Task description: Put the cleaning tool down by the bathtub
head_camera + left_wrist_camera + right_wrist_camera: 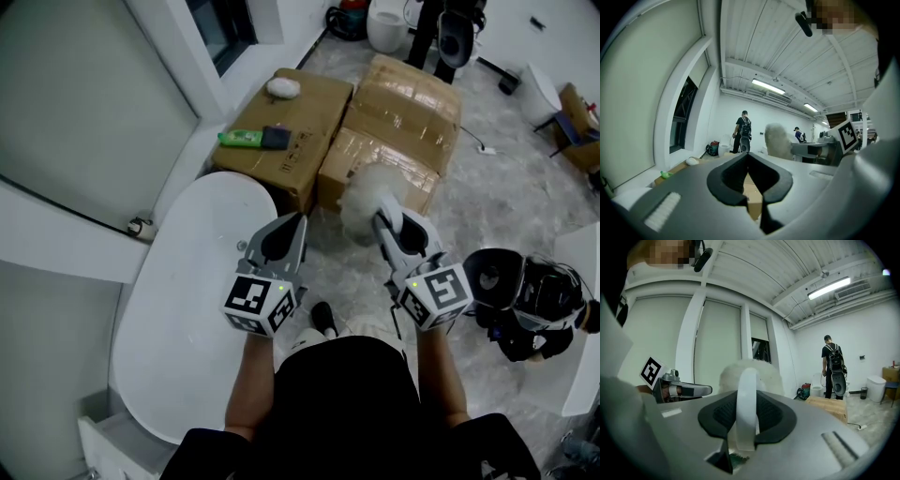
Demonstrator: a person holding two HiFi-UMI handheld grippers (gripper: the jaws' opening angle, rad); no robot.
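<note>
The cleaning tool is a fluffy white brush head (368,198) on a white handle (746,404). My right gripper (382,218) is shut on that handle, and the fluffy head (751,373) sticks out past the jaws, over the floor in front of the cardboard boxes. The white bathtub (183,309) lies at the lower left along the wall. My left gripper (298,222) hovers over the tub's right rim, level with the right one; its jaws (748,156) meet at the tips with nothing between them.
Two cardboard boxes (401,108) (292,117) stand just beyond the tub's end; the left one carries a green bottle (241,139), a dark item (276,138) and a white puff (282,88). Black gear (525,300) lies on the floor at right. A person (833,364) stands far back.
</note>
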